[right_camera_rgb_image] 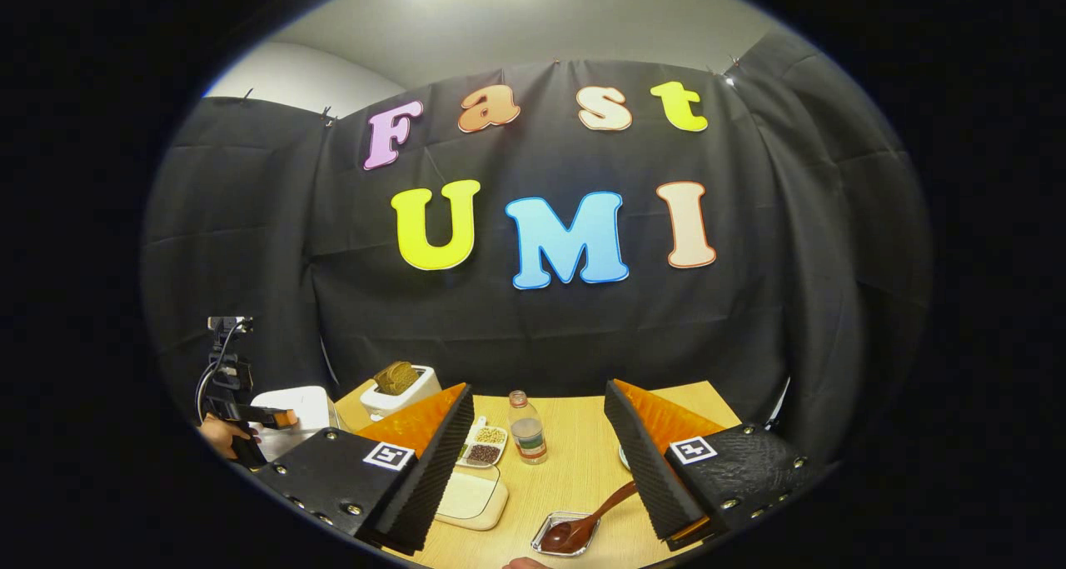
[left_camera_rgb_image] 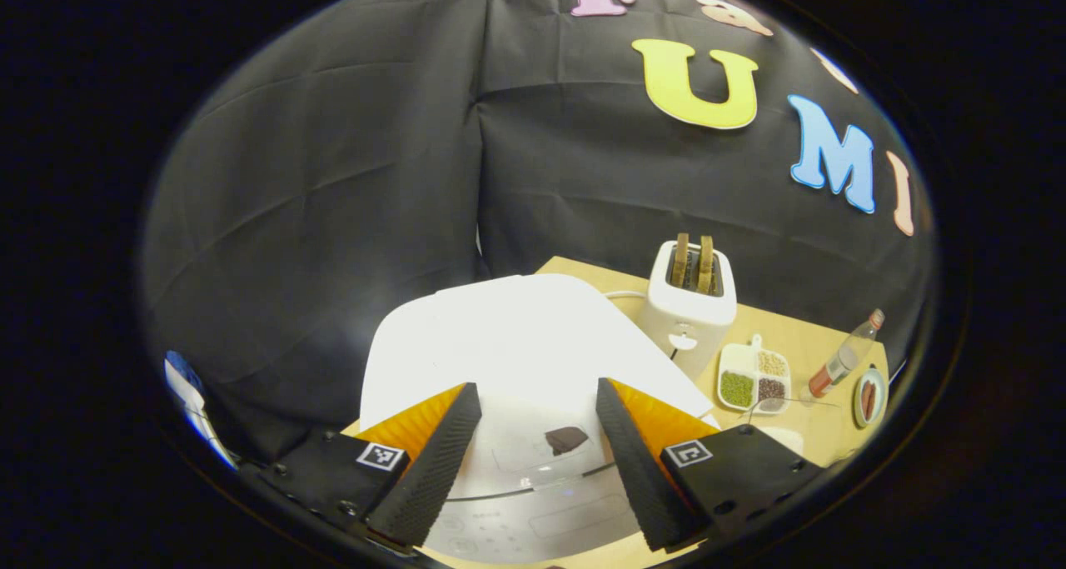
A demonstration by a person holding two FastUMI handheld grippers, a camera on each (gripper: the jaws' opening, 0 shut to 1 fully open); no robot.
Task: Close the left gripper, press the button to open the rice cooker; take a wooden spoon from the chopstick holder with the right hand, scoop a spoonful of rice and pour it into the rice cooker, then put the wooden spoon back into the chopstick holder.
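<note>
Rounded glossy rice cooker (left_camera_rgb_image: 533,336); ribbed fingers (left_camera_rgb_image: 433,461) apart.

the rice cooker (left_camera_rgb_image: 533,361) has its lower front cut off by the edge in the left gripper view, and its panel markings are too faint to tell. in the right gripper view the right claw's fingers (right_camera_rgb_image: 641,461) hide the wooden spoon (right_camera_rgb_image: 595,515) handle's end and part of the divided dish (right_camera_rgb_image: 483,444).

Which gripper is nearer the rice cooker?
Left. The left gripper hovers right over the rice cooker, jaws open. The right gripper sits off to the side, over the table.
</note>
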